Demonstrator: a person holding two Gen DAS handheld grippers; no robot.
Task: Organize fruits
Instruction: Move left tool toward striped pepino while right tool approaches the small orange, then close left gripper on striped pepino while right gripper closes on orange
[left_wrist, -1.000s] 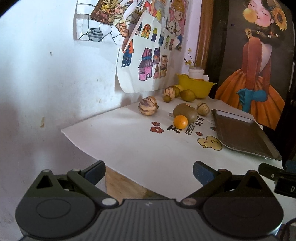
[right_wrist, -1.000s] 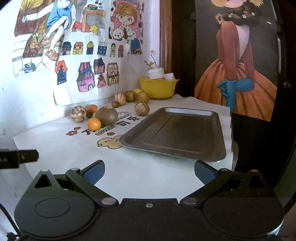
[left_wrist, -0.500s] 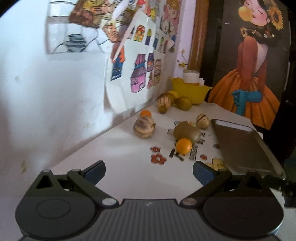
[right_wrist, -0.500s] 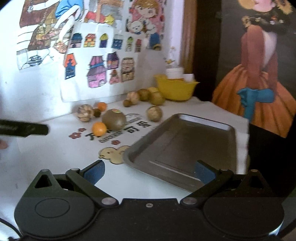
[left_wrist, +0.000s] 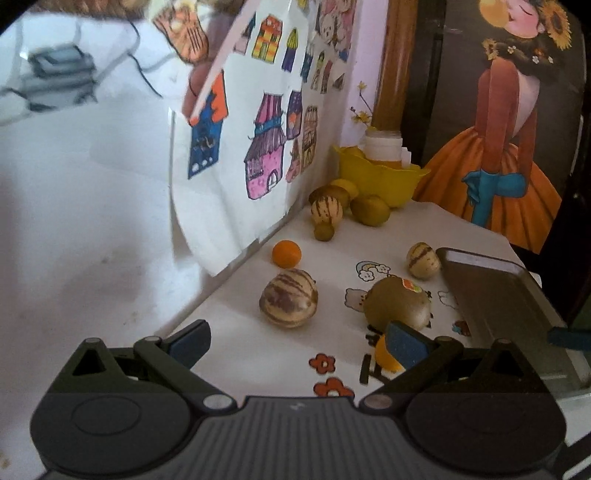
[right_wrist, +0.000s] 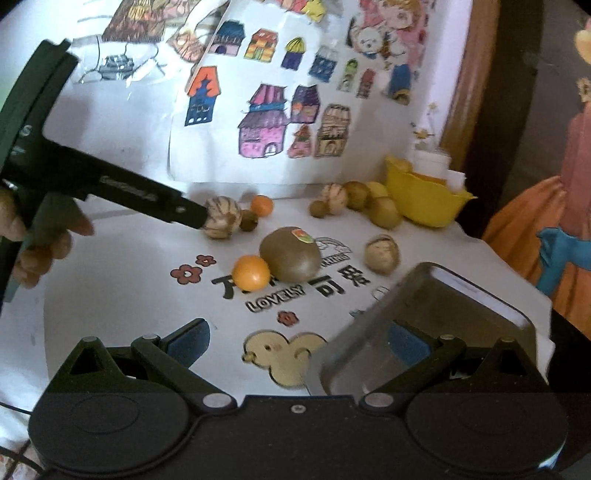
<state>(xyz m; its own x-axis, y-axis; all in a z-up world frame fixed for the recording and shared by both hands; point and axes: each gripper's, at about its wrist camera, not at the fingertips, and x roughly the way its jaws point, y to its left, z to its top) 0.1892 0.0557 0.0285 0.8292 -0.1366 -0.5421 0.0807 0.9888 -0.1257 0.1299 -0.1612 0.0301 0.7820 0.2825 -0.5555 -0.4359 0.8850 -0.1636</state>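
Left gripper (left_wrist: 295, 341) fingers spread wide, nothing between them, low over the white table cover (left_wrist: 251, 354). From its wrist view, left to right: big striped fruit (left_wrist: 289, 302) at 12 o'clock just ahead of the gap, orange ball (left_wrist: 286, 253) beyond it near the wall drawing (left_wrist: 258, 147), small green fruit (left_wrist: 324, 232) and another striped fruit (left_wrist: 326, 209) further back at 12-1 o'clock, yellow-green fruit (left_wrist: 370, 210) beside them, yellow bowl (left_wrist: 380, 179) in the far corner. Brown kiwi (left_wrist: 397, 303) with a sticker at 1 o'clock, second orange ball (left_wrist: 386, 356) touching its near side, partly hidden behind the right finger pad. Small striped fruit (left_wrist: 423, 260) just beside the far left corner of the metal tray (left_wrist: 502, 306) at 2-3 o'clock; tray has no fruit in it. Right gripper (right_wrist: 297, 343) also spread wide, holding nothing; its right finger sits over the tray's near end, left finger over the cover. In the right wrist view a hand (right_wrist: 40, 240) at 9 o'clock holds the left gripper's handle, whose finger tip overlaps the big striped fruit; can't tell if it touches. Fruits all still on the cover, none on the tray
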